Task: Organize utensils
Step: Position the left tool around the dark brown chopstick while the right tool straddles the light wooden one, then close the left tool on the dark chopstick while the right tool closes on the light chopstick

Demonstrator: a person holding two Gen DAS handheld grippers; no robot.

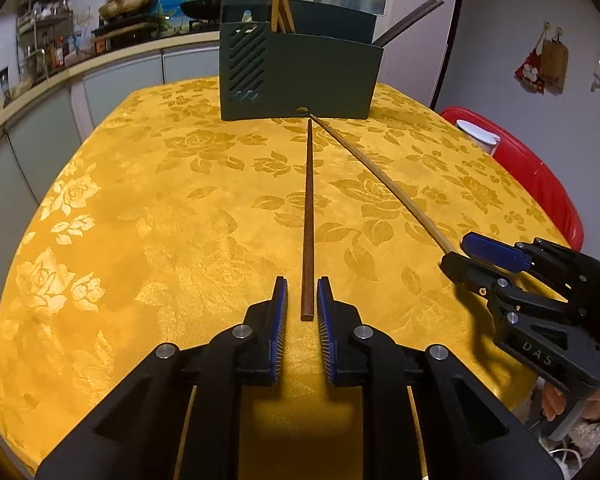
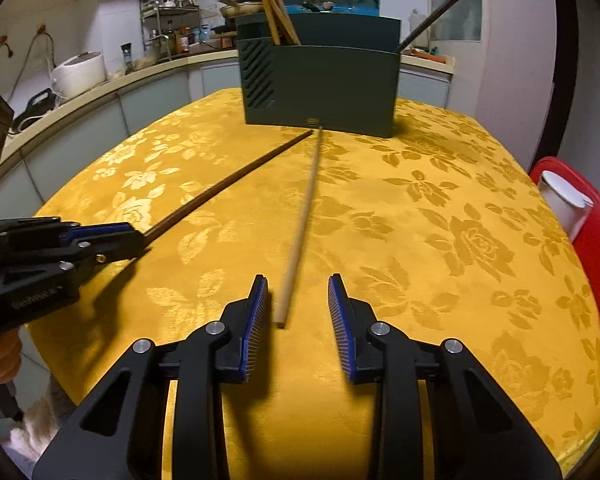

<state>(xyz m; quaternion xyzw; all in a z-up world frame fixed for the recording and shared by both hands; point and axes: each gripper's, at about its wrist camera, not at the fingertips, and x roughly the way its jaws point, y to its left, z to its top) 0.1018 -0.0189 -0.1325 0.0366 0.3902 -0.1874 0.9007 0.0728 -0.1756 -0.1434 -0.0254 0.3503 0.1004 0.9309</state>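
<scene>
The left gripper (image 1: 302,300) angles down toward the tabletop (image 1: 140,220), its ribbed blue fingers (image 1: 281,300) standing a narrow gap apart on either side of the near end of the dark chopstick (image 1: 308,216), not pressing on it. This chopstick is a slim, round, dark brown wooden rod lying flat, running straight away to the base of the green utensil holder (image 1: 312,76).

The right gripper (image 2: 298,300) tilts down likewise, its fingers (image 2: 260,304) wider apart around the near end of the light chopstick (image 2: 304,220); the stick lies closer to the left finger and I cannot tell whether it touches it. It is a pale, round, bamboo-coloured rod, flat on the cloth, its far tip nearly meeting the dark one's at the holder's foot.

The tabletop wears a glossy yellow cloth woven with roses. The holder is a matt box with slanted vents on its left side; light chopsticks stand in its left part, dark ones in its right.
</scene>
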